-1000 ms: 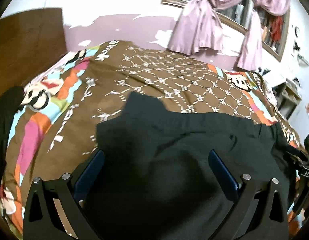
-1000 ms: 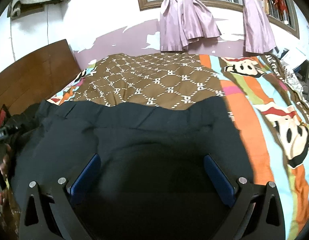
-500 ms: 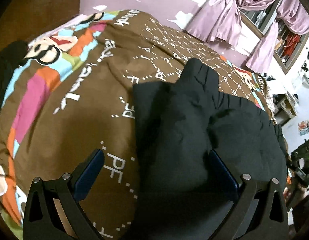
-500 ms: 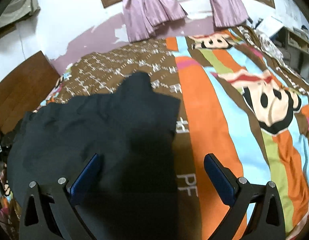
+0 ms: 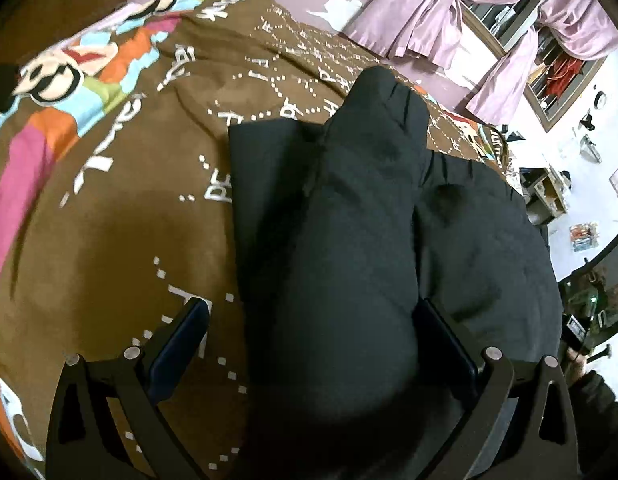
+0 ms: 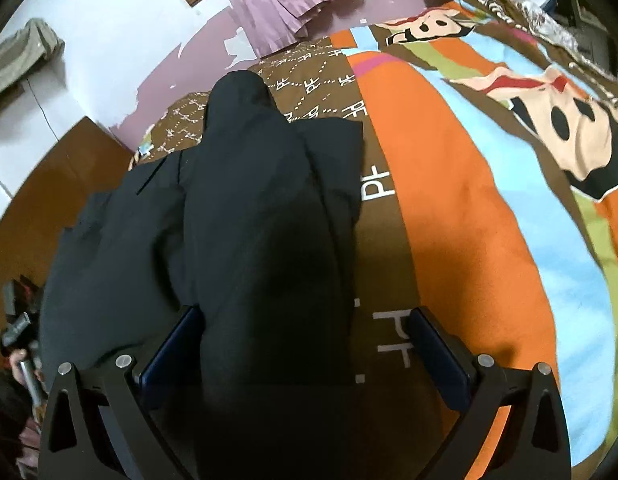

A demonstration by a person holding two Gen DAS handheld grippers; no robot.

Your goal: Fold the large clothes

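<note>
Two wide-open, empty grippers, left (image 5: 309, 344) and right (image 6: 305, 344), angle down over a rumpled black fabric garment (image 5: 349, 240) on a brown patterned bedspread (image 5: 121, 240).

A: What's the garment (image 5: 341, 240)?

B: Large, black, plain, soft-looking cloth, maybe trousers; I can't tell for sure.

A: How does it lie?

B: Spread on the bed, partly folded. One long fold rises as a rounded hump running from near to far, over a flatter layer. From the right wrist view the garment (image 6: 253, 216) shows the same ridge, with more cloth lying flat on its left.
</note>
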